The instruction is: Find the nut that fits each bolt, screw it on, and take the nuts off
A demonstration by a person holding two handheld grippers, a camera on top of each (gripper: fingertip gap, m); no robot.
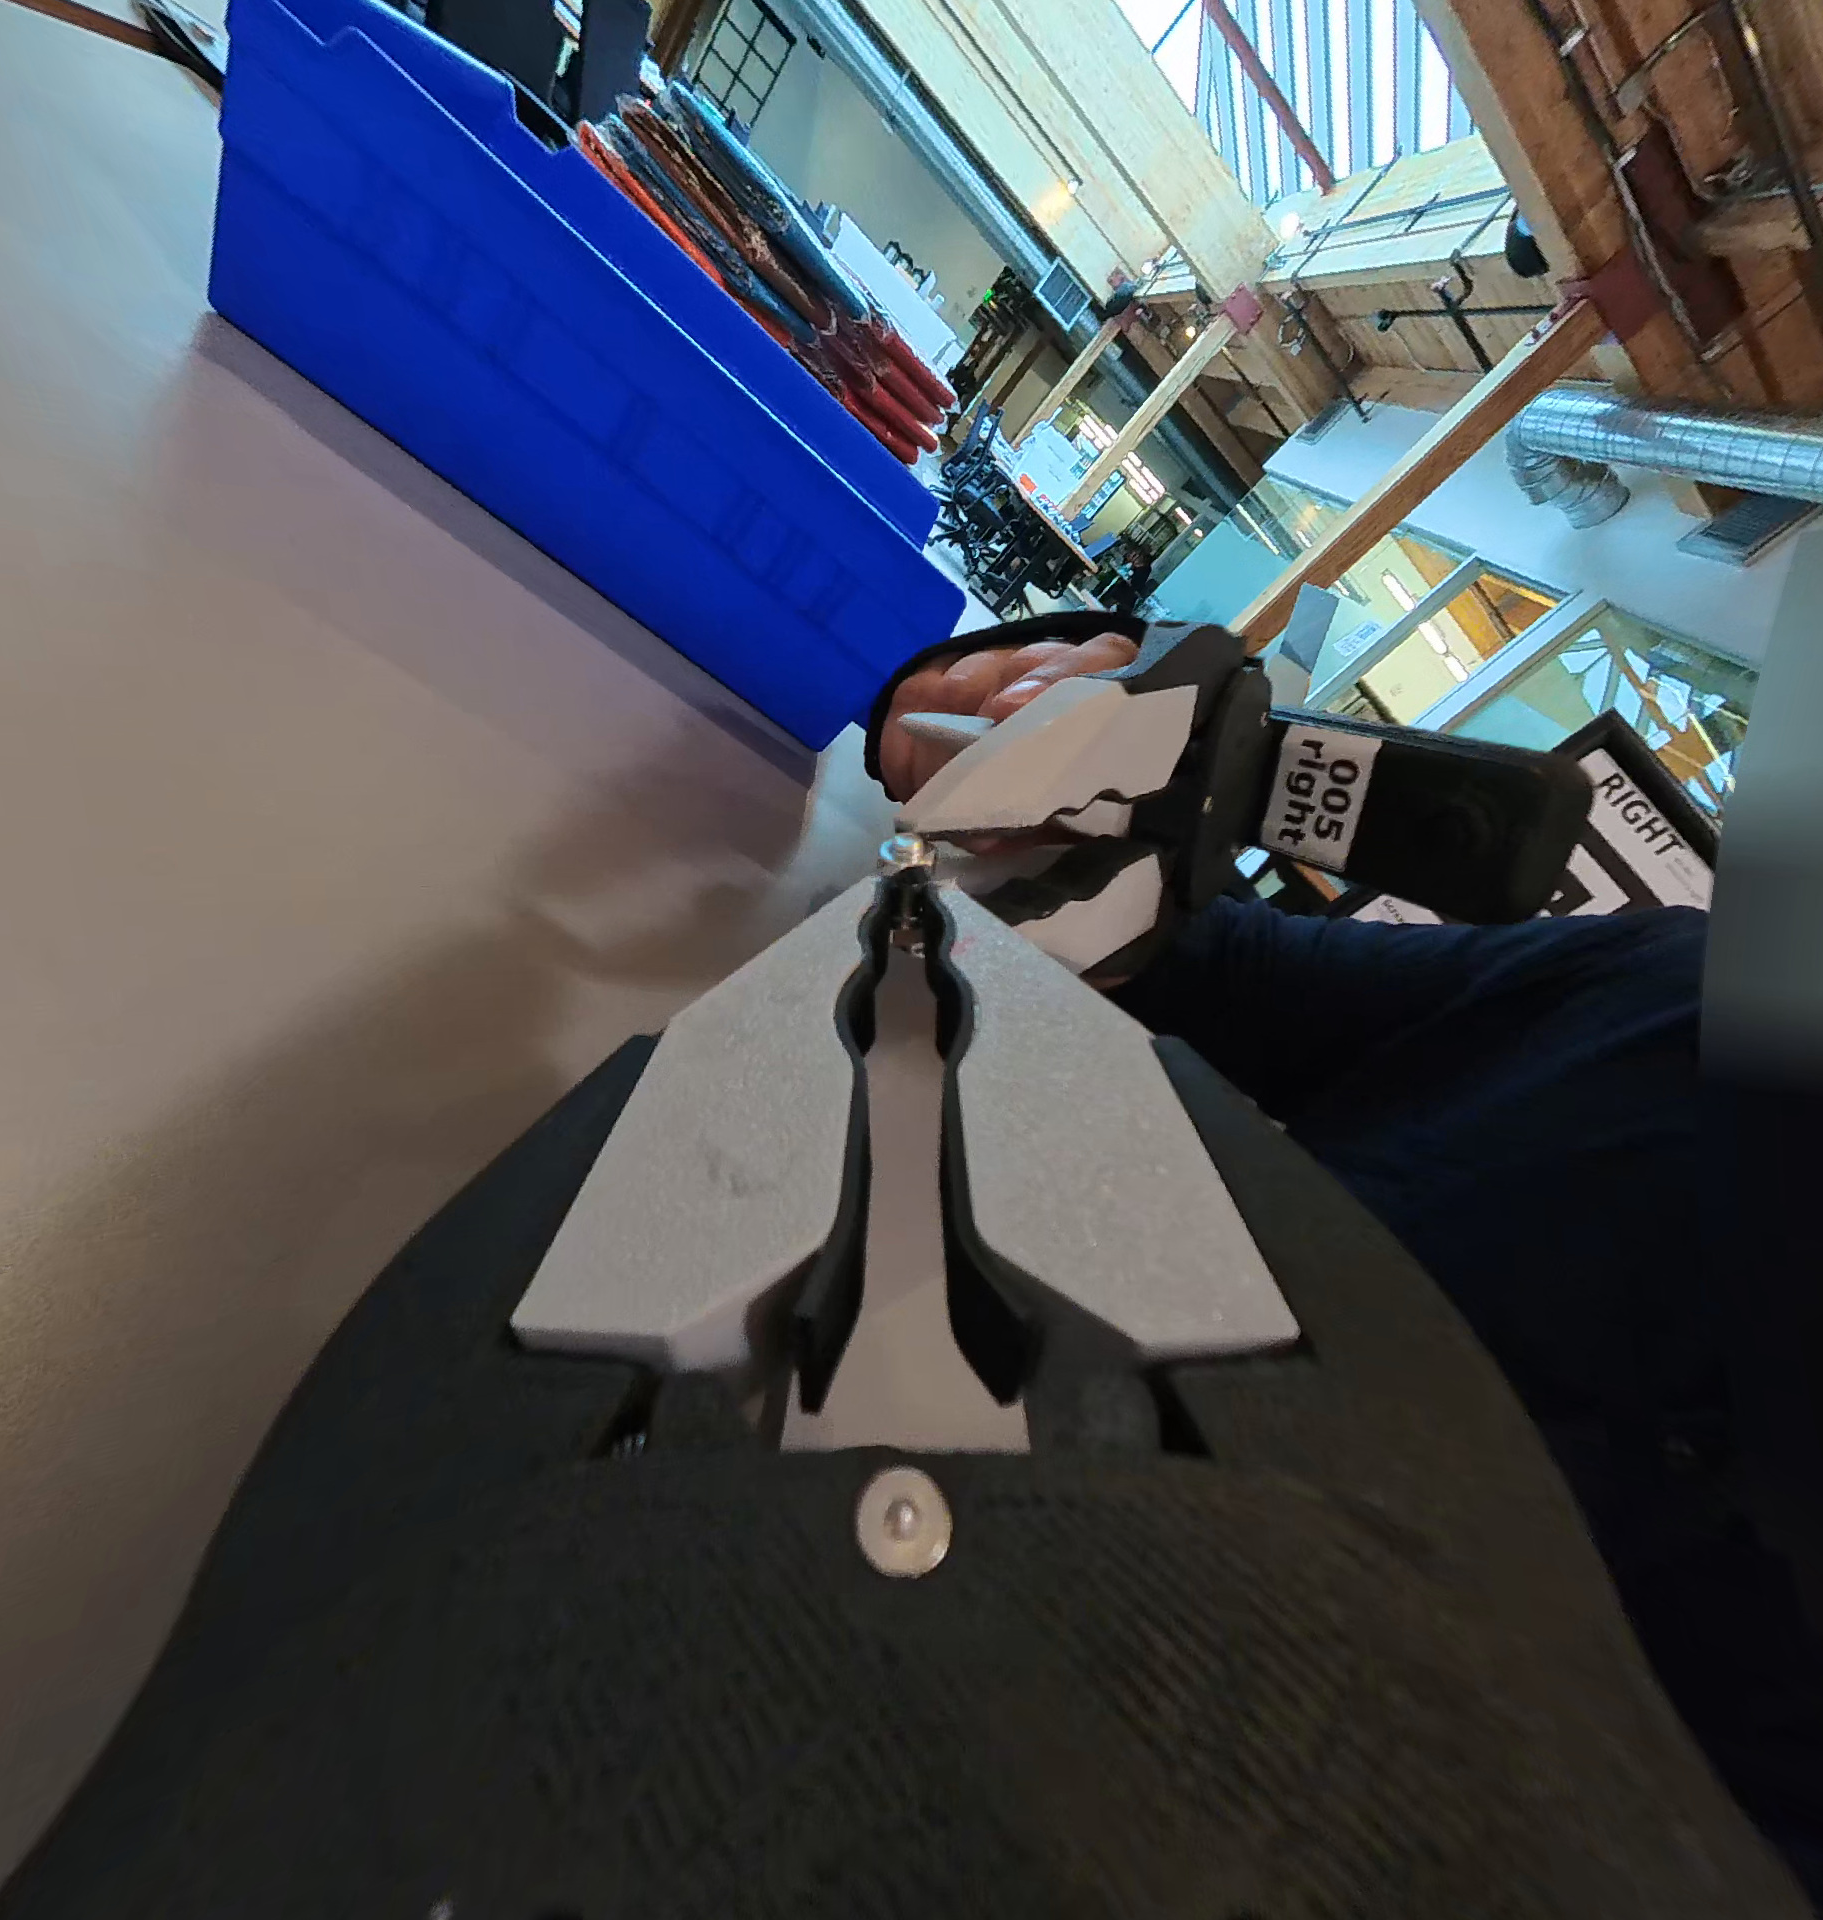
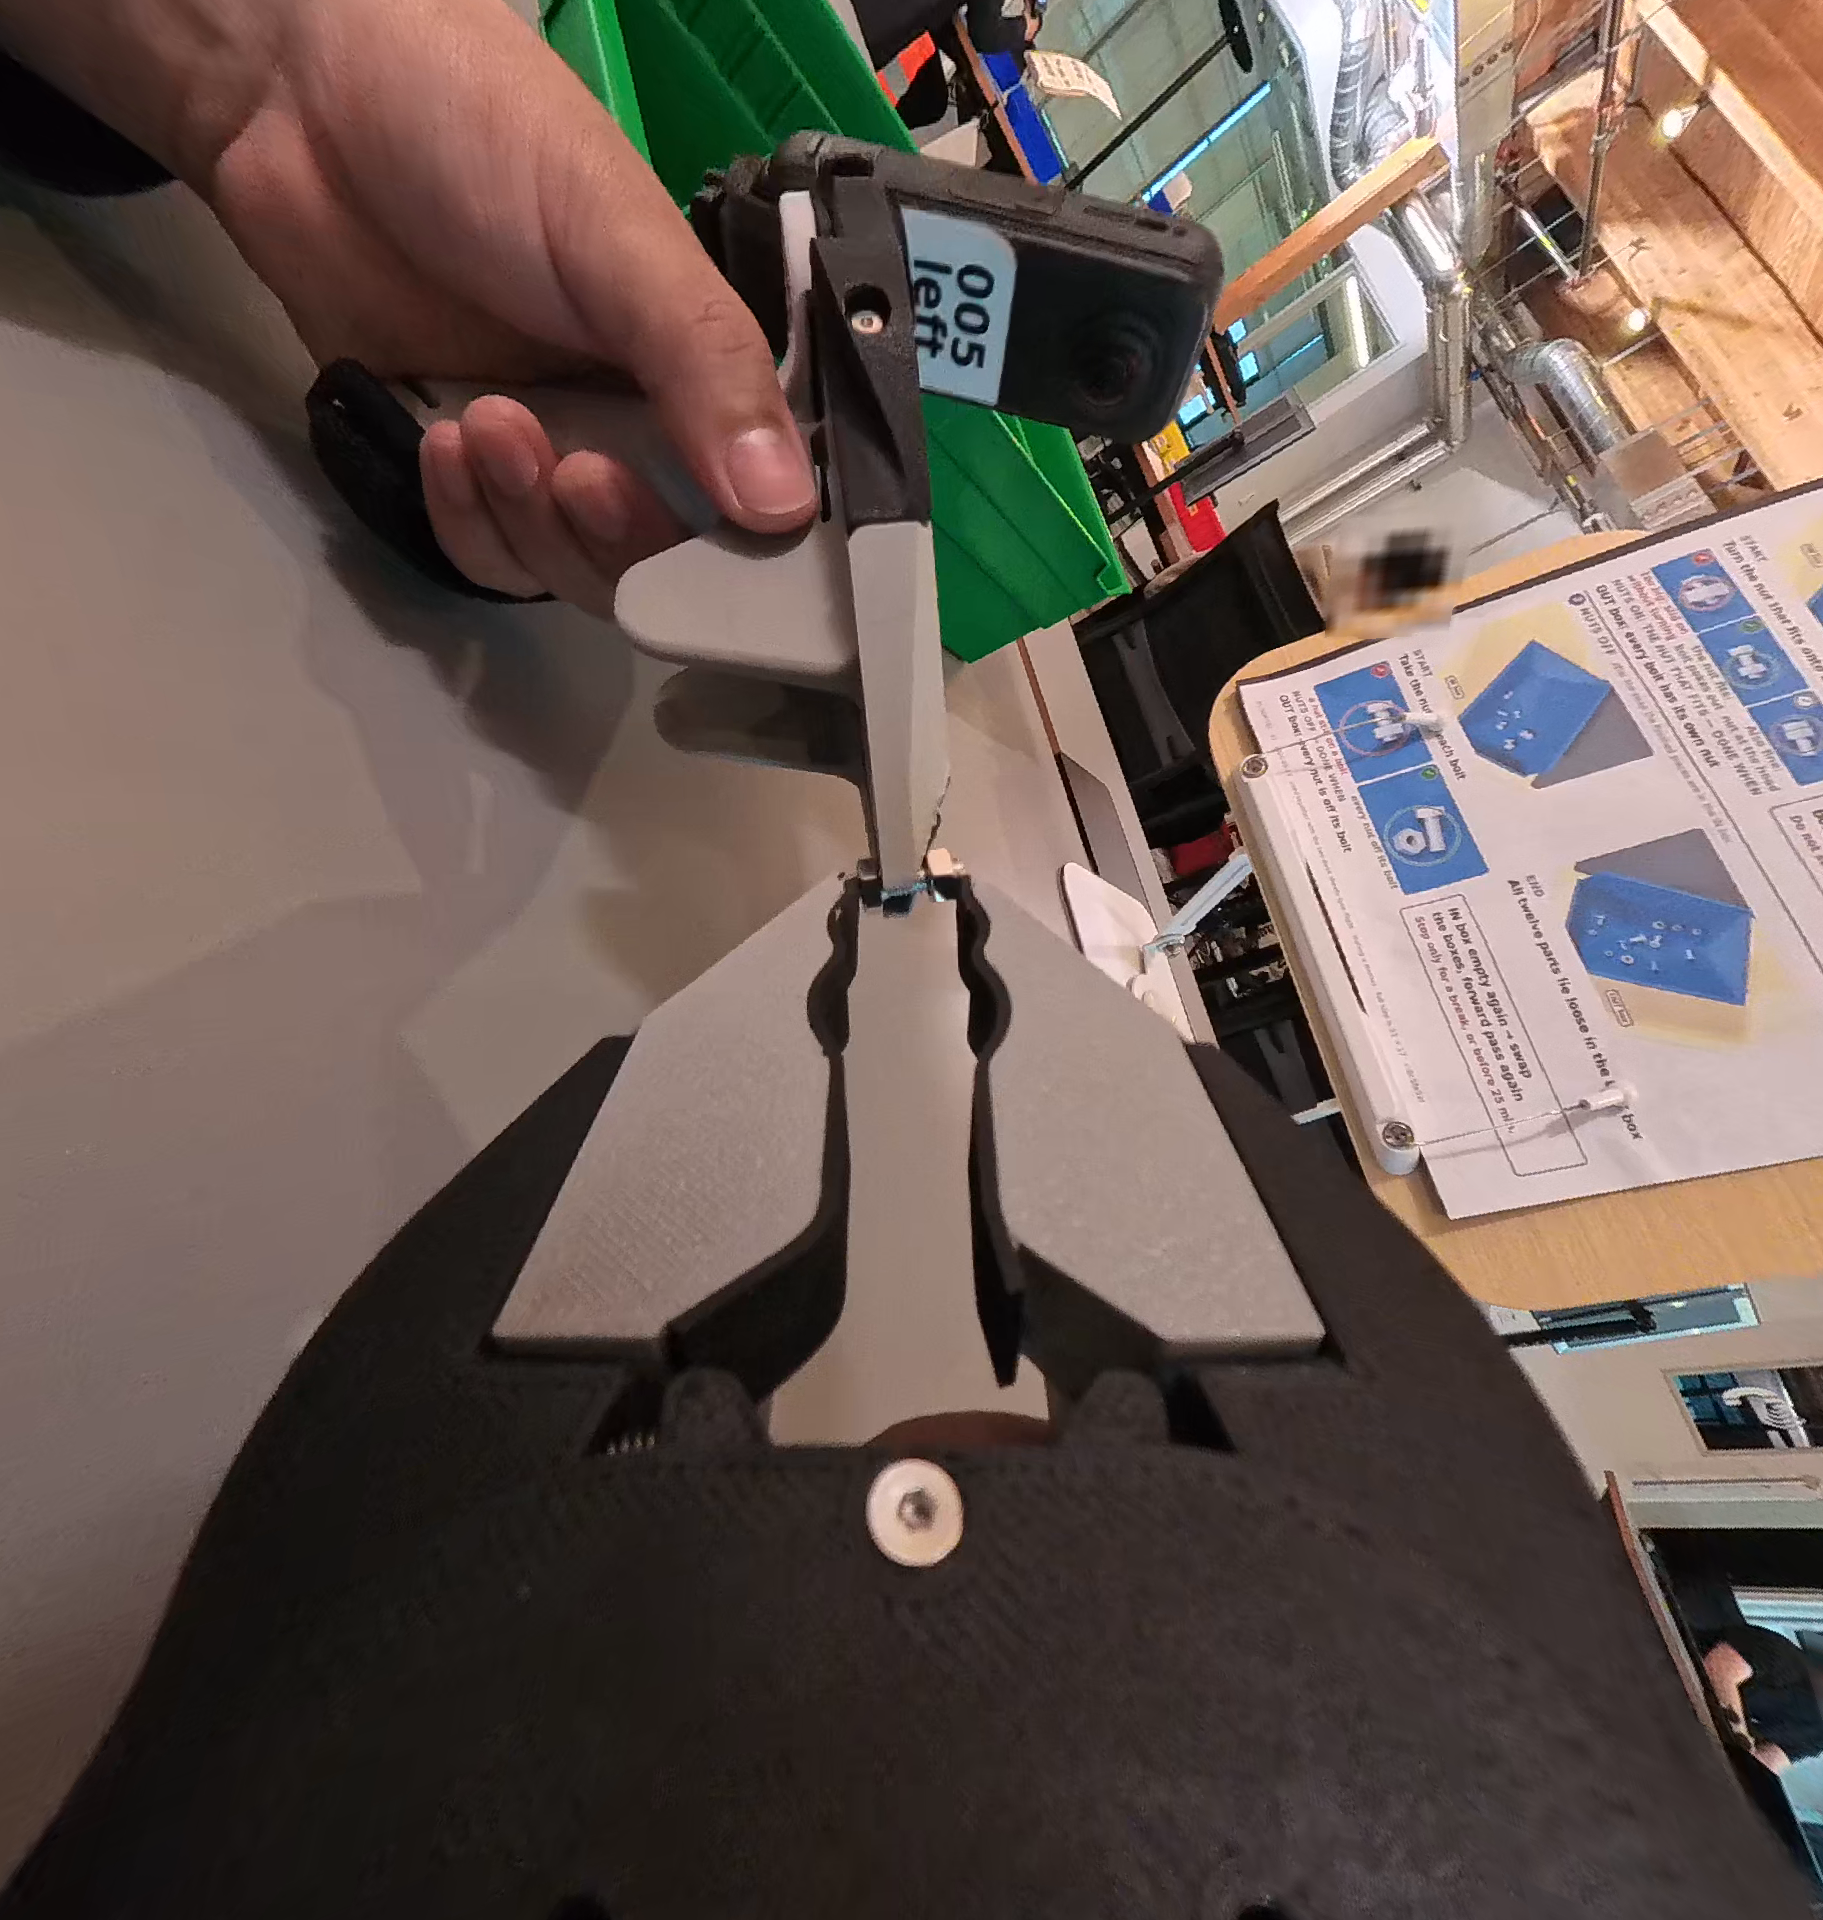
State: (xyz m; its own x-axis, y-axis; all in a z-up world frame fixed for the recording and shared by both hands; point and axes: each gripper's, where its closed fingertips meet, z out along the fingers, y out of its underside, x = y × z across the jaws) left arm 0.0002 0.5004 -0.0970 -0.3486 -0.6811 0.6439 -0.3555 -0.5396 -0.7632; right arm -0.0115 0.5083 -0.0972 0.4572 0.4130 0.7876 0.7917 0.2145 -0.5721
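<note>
In the left wrist view my left gripper is shut on a small metal bolt, held above the table. A silver nut sits on the bolt's end just past my fingertips. My right gripper comes in from the right and its tips meet at that nut. In the right wrist view my right gripper is shut on the nut. The left gripper comes down edge-on from above to the same spot. The bolt's end shows beside it.
A blue bin stands on the pale table behind the grippers. A green bin stands at the back in the right wrist view. An instruction sheet lies on a wooden side table to the right. My left and right fingertips are right by each other.
</note>
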